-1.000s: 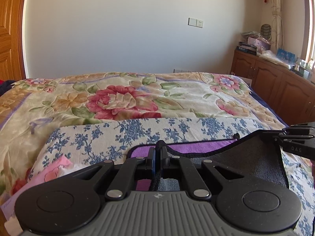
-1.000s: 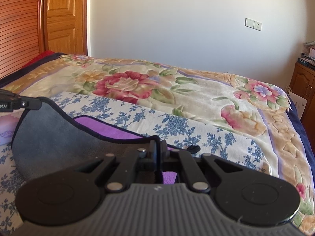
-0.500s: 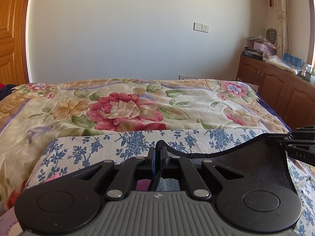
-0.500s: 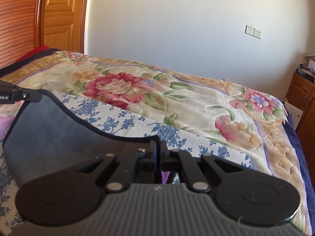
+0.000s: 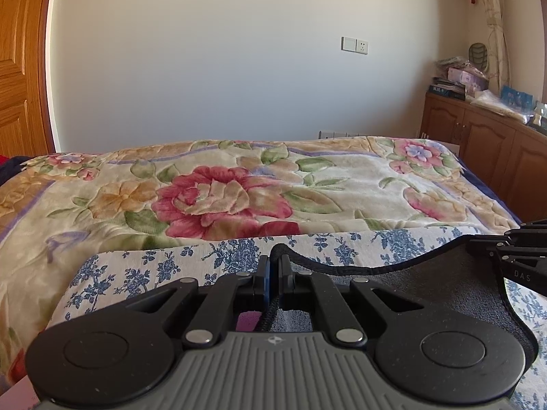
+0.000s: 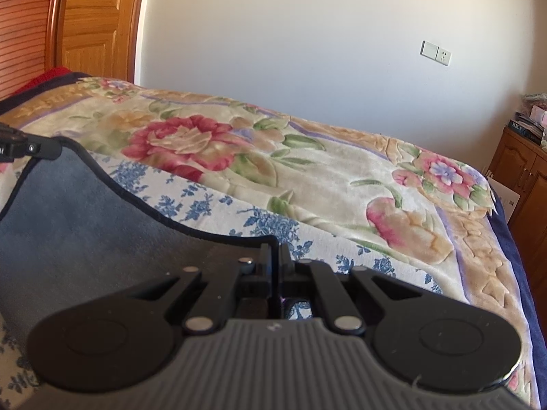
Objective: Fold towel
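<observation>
Left wrist view: left claw (image 5: 273, 266) clamped on black-hemmed edge of dark grey terry towel (image 5: 427, 294), lifted above blue-and-white floral sheet (image 5: 164, 266) on bed with cream rose-patterned blanket (image 5: 218, 198). Right wrist view: right claw (image 6: 277, 256) pinched shut on opposite towel (image 6: 85, 222) corner, hem sagging between both.

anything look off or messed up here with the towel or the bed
Nothing stands out. Both the left gripper and right gripper pinch the dark towel's edge, which sags between them over the blue floral sheet.
</observation>
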### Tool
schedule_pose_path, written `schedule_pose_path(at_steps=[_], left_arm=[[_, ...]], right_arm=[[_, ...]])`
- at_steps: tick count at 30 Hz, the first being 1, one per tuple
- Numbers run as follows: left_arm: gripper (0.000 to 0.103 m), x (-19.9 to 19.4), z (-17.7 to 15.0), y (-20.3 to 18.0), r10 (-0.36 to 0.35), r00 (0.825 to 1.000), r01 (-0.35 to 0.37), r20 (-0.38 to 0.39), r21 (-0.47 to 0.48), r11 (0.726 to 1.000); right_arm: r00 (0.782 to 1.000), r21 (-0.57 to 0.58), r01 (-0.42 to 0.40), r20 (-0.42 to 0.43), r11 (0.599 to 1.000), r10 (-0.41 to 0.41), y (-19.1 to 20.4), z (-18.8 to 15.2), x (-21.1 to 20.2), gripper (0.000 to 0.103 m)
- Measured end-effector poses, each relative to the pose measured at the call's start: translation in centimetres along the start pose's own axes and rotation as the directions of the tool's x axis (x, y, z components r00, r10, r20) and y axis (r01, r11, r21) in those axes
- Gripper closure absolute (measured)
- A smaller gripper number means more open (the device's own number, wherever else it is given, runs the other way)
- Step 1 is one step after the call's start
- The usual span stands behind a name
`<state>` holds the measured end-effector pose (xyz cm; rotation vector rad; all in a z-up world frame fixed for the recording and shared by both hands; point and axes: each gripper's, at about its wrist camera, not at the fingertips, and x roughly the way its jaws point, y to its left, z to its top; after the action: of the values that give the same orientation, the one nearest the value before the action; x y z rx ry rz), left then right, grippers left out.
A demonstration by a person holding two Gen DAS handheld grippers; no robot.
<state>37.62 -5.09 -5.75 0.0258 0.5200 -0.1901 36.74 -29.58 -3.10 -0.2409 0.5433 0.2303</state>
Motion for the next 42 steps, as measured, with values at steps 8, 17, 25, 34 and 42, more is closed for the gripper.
schedule_pose_path(at_steps=[8,17,25,34,42], left_arm=[[0.098,3.2,-0.9,0.2,0.026,0.999,-0.024,-0.048,0.049,0.998],[0.097,4.4,-2.1,0.2,0.024,0.996,-0.020,-0.087,0.051,0.998],[0.078,4.2,-1.6,0.0,0.022,0.995,-0.017,-0.092,0.056,0.998],[0.043,1.2,-0.1,-0.4,0.033,0.998,-0.029,-0.057,0.060,0.998],[0.017,-5.0,2.0,-1.0,0.064,0.998,-0.062,-0.022,0.085,0.994]], right_arm=[[0.999,0.009,-0.003,-0.052,1.000,0.003,-0.2,-1.1,1.9,0.099],[0.995,0.028,-0.010,-0.096,1.000,0.013,-0.5,-1.8,2.9,0.099],[0.992,0.031,-0.001,-0.123,1.000,0.005,-0.5,-1.9,2.7,0.086],[0.996,0.060,-0.010,-0.092,0.998,0.016,-0.4,-0.6,-0.6,0.050],[0.998,0.077,-0.040,-0.054,0.996,0.044,1.0,1.3,-6.0,0.049]])
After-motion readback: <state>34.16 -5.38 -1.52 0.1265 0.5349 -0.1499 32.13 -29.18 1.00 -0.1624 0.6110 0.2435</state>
